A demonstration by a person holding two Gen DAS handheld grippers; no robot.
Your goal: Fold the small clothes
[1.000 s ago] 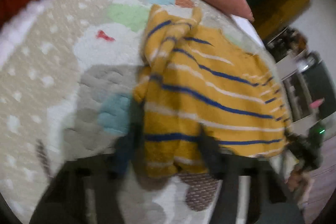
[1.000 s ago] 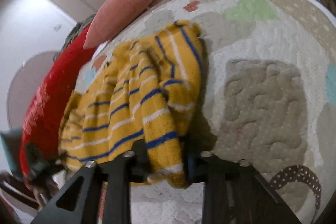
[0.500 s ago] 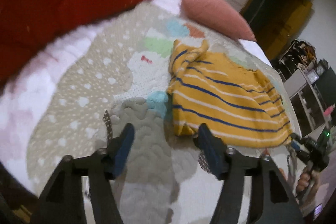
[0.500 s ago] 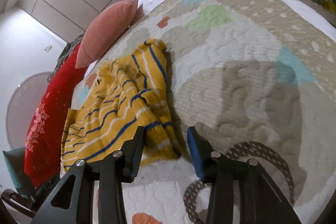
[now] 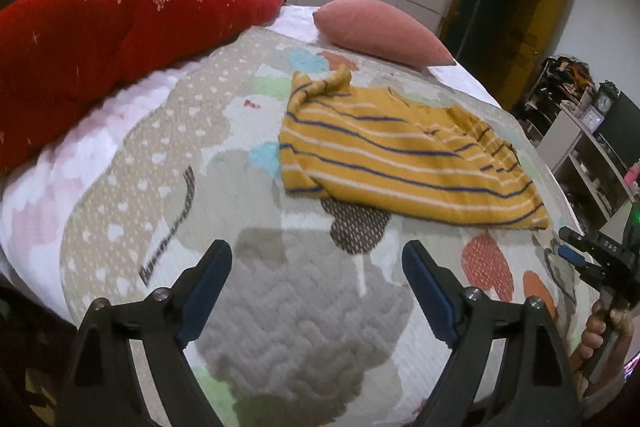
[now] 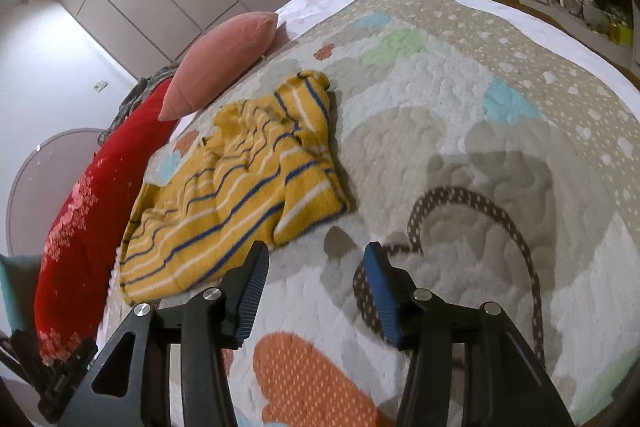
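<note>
Left wrist view shows the left gripper (image 5: pixel 316 287) with its jaws wide apart and nothing between them. They have just been opening. The yellow striped top (image 5: pixel 400 155) lies ahead of the fingers and a bit to the right, flat on the patchwork quilt (image 5: pixel 168 155). No finger touches it.

In the right wrist view, the right gripper (image 6: pixel 314 291) has its jaws about half apart. They have just been opening too, and they hold nothing. The top (image 6: pixel 236 187) lies ahead and to the left of these fingers, with its near edge just past the left fingertip. It looks bunched up on the far side.

I think one fold is done and both grippers have let go. The next move needs a new hold on an edge of the top, to fold it over once more or smooth the lumpy end.

Small white letters on the right gripper's body (image 5: pixel 600 259), far right of the left fingers, seem to say "DAS". I cannot be sure.
</note>
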